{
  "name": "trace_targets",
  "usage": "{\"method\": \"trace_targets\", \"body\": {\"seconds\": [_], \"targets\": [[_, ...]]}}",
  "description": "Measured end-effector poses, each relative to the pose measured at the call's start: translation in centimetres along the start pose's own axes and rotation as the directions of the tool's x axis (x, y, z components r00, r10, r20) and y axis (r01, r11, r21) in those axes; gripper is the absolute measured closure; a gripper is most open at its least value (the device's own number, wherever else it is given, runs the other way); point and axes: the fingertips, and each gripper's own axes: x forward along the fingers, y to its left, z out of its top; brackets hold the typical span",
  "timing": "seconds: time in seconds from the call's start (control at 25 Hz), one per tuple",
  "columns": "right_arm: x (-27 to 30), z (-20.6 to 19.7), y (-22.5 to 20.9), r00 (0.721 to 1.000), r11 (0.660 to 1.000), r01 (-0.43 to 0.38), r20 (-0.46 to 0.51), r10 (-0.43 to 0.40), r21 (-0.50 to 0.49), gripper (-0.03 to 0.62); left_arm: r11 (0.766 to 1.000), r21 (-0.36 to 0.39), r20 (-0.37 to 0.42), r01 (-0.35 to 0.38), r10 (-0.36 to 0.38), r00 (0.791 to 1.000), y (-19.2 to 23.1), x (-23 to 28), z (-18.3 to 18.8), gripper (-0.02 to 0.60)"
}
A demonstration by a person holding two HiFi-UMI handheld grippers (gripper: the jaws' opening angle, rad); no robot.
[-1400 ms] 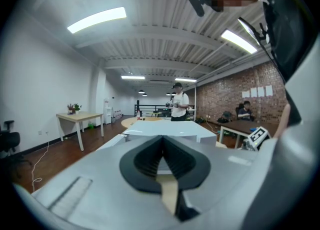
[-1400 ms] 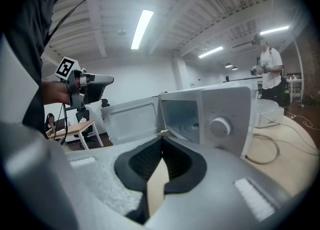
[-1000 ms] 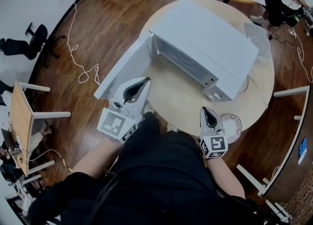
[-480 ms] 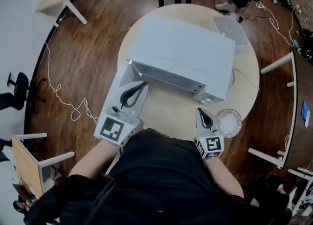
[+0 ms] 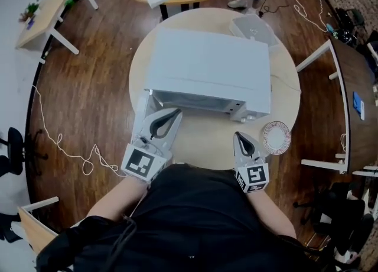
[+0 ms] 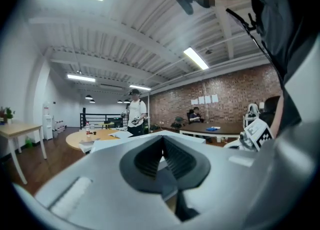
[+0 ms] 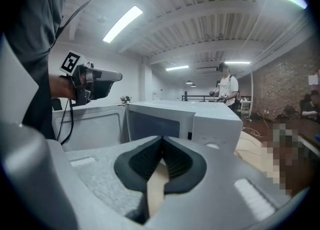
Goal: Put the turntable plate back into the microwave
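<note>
Lying flat on the round counter [image 5: 204,142], the plate [image 5: 276,138] sits at the near right edge, outside the microwave [image 5: 207,67] and just right of its front right corner. The plate is pale with a patterned rim. The microwave is white and stands at the middle of the counter; its door [image 5: 140,106] is swung open to the left, exposing the cavity. Any print on its control panel is too small to read.

The left tongs [image 5: 176,112] are held in front of the open door, jaws together with nothing between them. The right tongs [image 5: 237,135] are held over the near part of the counter, just left of the plate and not touching it, jaws together and empty. Each tool carries a cube with square black-and-white marker patterns; these show no readable text.
</note>
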Motion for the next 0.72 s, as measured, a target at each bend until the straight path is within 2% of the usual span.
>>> {"method": "trace_targets", "body": {"seconds": [0.16,0.36,0.44,0.72], "targets": [[-1.2,-0.1,0.2,0.996,0.996,0.088,-0.027,-0.087,0.005,0.594,0.995,0.032,0.022,0.090,-0.091,0.996,-0.8,0.2,-0.2,0.577],[-2.9,0.5,0.2,0.984,0.984,0.179,-0.028,-0.179,0.001,0.594,0.982,-0.036,0.021,0.185,-0.184,0.983,-1.9,0.3,-0.6,0.575],[-3.6,0.4,-0.5,0.976,0.976,0.217,-0.030,-0.216,0.019,0.594,0.976,-0.038,0.020,0.215,-0.215,0.976,-2.3,0.7,-0.9,0.577],[-5.9,-1.9,-4.5,0.947,0.927,0.321,-0.050,-0.317,0.196,0.594,0.969,-0.045,-0.021,0.244,-0.245,0.969,-3.0,2.3,-2.2,0.577]]}}
